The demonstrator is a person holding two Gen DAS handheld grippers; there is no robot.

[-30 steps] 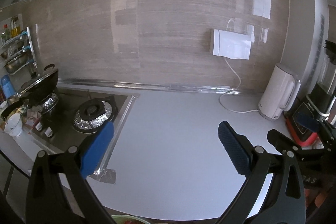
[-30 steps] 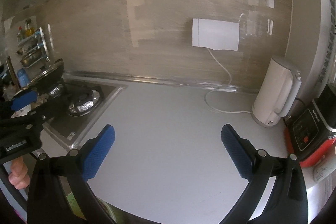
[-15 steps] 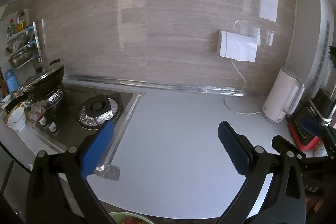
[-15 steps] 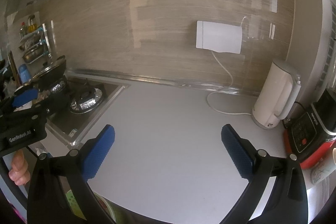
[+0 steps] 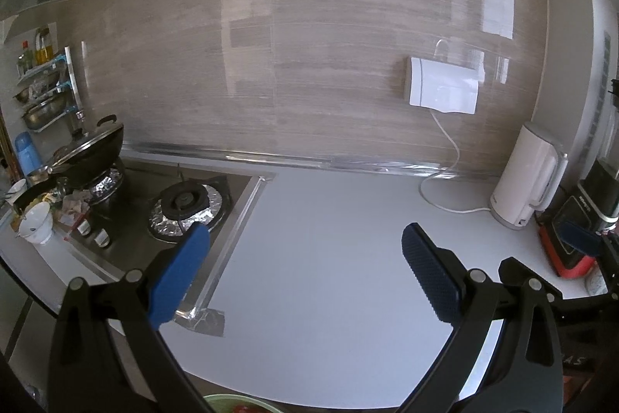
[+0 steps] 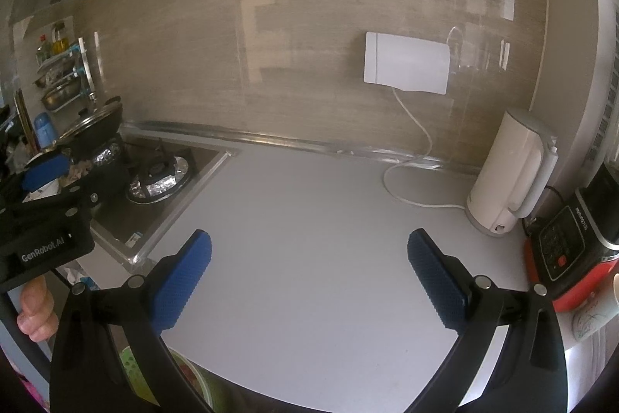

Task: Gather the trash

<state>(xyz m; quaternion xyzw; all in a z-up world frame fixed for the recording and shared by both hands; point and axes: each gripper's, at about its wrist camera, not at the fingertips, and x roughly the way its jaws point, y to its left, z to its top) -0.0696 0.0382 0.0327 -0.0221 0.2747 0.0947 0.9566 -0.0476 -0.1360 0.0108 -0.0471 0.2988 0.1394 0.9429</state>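
Basically both grippers hang above the white countertop with nothing between their pads. Left gripper spread wide; the gas stove sits left of it. A green bin with reddish trash shows at the bottom edge, below and nearer than the fingers; its orientation is cut off. Right gripper also spread wide, kettle to its right.

The middle of the white worktop lies bare and open between the gas hob on the left and the white kettle on the right. The kettle's cord loops across the back near the wall. A red-based appliance and a mug crowd the right edge.
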